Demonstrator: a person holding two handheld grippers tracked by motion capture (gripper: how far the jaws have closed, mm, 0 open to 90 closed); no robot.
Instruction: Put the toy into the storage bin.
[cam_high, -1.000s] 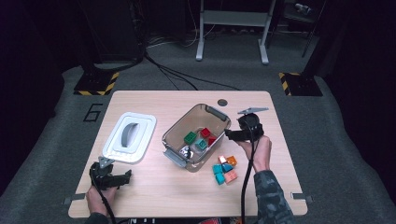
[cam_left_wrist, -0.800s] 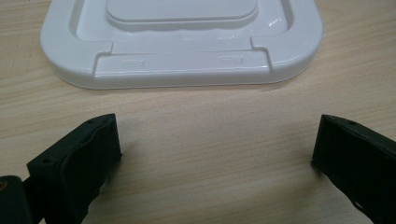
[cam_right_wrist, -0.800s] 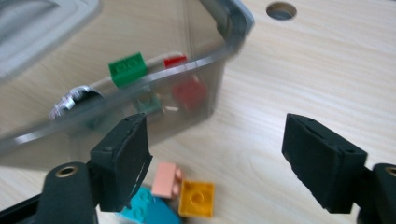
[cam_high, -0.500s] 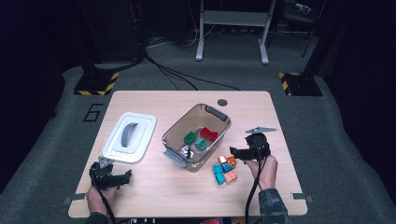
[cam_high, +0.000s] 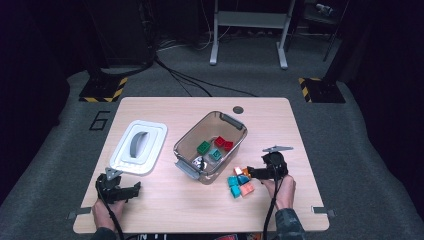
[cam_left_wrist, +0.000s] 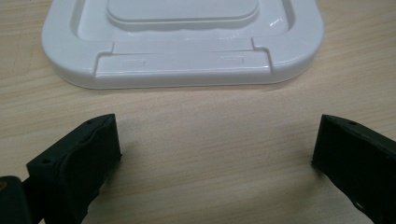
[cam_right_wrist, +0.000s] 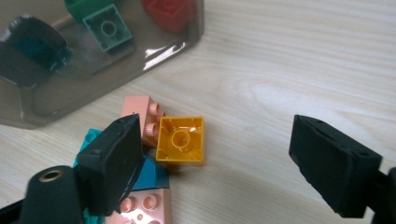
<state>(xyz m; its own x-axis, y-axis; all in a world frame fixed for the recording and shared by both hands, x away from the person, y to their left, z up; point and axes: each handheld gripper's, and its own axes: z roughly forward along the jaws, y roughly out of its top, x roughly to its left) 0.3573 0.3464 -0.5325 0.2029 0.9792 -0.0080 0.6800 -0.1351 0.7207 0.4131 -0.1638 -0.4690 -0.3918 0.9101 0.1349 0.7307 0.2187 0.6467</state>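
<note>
So roughly four bricks sit in the clear bin (cam_high: 210, 145), with about five on the table beside it. Right gripper (cam_right_wrist: 210, 163) is empty, jaws just narrowed slightly but apart, over the yellow brick (cam_right_wrist: 181, 139). Left gripper (cam_left_wrist: 215, 158) gapes idle near the white lid (cam_left_wrist: 182, 42).

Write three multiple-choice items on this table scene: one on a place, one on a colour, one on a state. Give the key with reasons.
1. Where does the white lid lie?
A. On the bin
B. On the table left of the bin
C. Among the loose bricks

2. What colour is the upturned brick between the right gripper's fingers?
A. Yellow-orange
B. Purple
C. White

3. How does the left gripper stand?
A. Shut on the lid
B. Shut on a brick
C. Open above bare wood

Key: B, the lid rests on the table beside the clear bin; A, its hollow underside shows yellow-orange; C, its fingers stand wide apart, holding nothing.
</note>
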